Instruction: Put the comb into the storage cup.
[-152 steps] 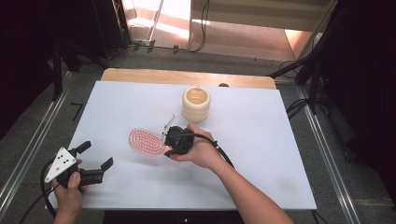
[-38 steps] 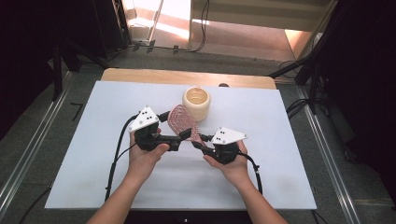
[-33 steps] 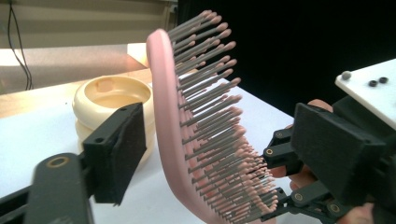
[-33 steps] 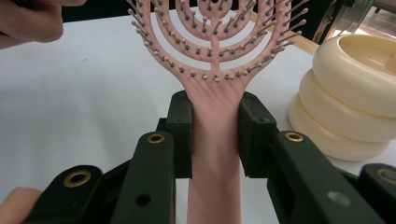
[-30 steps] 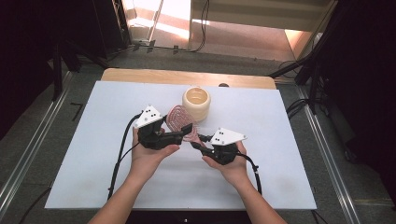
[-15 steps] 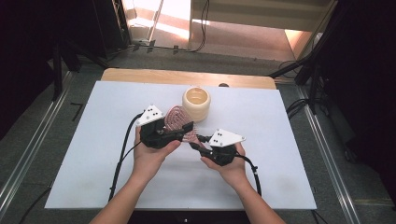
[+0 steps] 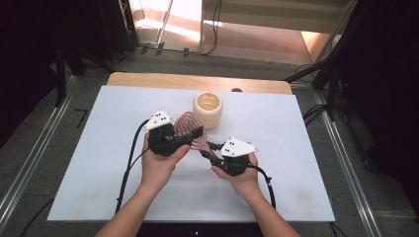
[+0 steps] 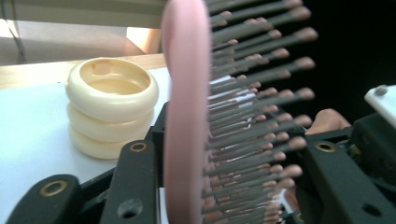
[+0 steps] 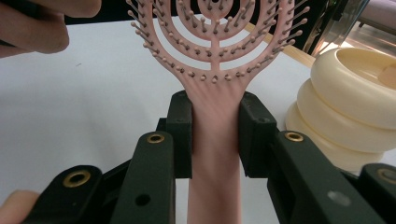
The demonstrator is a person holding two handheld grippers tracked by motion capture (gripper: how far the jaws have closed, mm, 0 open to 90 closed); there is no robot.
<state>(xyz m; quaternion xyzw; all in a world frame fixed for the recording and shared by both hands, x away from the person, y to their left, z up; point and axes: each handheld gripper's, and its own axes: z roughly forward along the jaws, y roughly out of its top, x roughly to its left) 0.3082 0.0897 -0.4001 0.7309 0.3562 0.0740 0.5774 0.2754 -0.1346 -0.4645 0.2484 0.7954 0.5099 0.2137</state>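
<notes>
Mid-frame above the white tabletop (image 7: 99, 163), the right gripper (image 9: 215, 135) pinched the pink plastic vented hairbrush (image 9: 215, 70) by its handle — the left gripper's (image 8: 219, 186) jaws had just closed across its bristled head.

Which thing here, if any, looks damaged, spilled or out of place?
Nothing stands out. The pink hairbrush is whole, its handle clamped in the right tool and its head between the left tool jaws, which have just been closing. The cream ringed holder stands upright.
</notes>
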